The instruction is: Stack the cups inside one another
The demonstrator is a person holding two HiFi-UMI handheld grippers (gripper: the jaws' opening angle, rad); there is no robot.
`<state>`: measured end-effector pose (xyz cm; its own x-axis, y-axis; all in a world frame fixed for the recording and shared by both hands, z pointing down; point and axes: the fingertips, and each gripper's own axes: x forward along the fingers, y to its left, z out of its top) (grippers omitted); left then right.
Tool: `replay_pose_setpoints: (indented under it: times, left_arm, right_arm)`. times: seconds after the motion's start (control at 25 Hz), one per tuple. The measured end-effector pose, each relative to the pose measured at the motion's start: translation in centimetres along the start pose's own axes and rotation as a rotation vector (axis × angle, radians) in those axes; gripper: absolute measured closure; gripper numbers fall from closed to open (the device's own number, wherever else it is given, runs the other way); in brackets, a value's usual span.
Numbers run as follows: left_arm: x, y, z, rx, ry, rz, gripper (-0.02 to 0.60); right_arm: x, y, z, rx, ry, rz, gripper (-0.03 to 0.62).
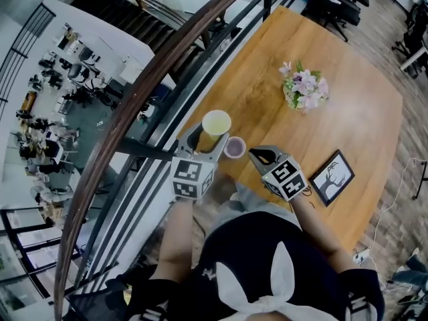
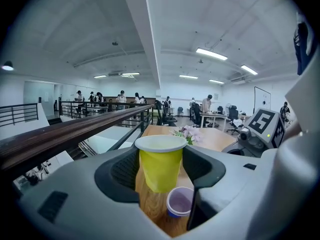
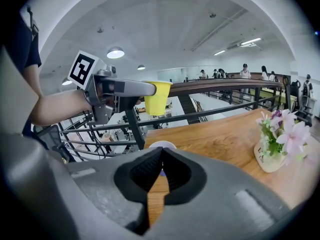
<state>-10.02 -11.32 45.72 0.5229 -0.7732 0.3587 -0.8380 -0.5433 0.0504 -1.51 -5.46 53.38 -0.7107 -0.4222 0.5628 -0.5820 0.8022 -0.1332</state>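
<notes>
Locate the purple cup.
Head view: the purple cup stands on the table, just right of the yellow cup held by the left gripper.

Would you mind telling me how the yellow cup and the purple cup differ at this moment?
The yellow cup is held off the table between the left gripper's fingers; the purple cup stands on the wood, untouched. The yellow cup looks taller and wider than the purple cup. The yellow cup is higher than the purple cup and beside it, not inside it. Both are upright, mouths up, and look empty.
</notes>
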Motion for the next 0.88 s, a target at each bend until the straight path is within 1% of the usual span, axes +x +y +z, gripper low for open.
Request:
replay_pose_setpoints:
  times: [0.24, 0.56, 0.76, 0.88]
  left_arm:
    - [-0.2, -1.6, -0.4, -0.027, -0.008, -0.038, 0.301]
    - [0.4, -3.9, -2.1, -0.065, 0.001, -0.08, 0.301]
    - [1.1, -4.6, -3.3, -0.102, 0.009, -0.092, 0.301]
    - [1.5, -4.6, -4.5, -0.126, 0.019, -0.085, 0.301]
  right_arm:
    - [-0.3, -0.1, 0.0, 0.003, 0.002, -0.007, 0.595]
    - [-0.4, -0.4, -0.7, 0.016, 0.009, -0.013, 0.595]
    - [-0.4, -0.6, -0.8, 0.02, 0.013, -0.015, 0.595]
    - [-0.4, -0.8, -0.9, 0.022, 0.015, -0.018, 0.595]
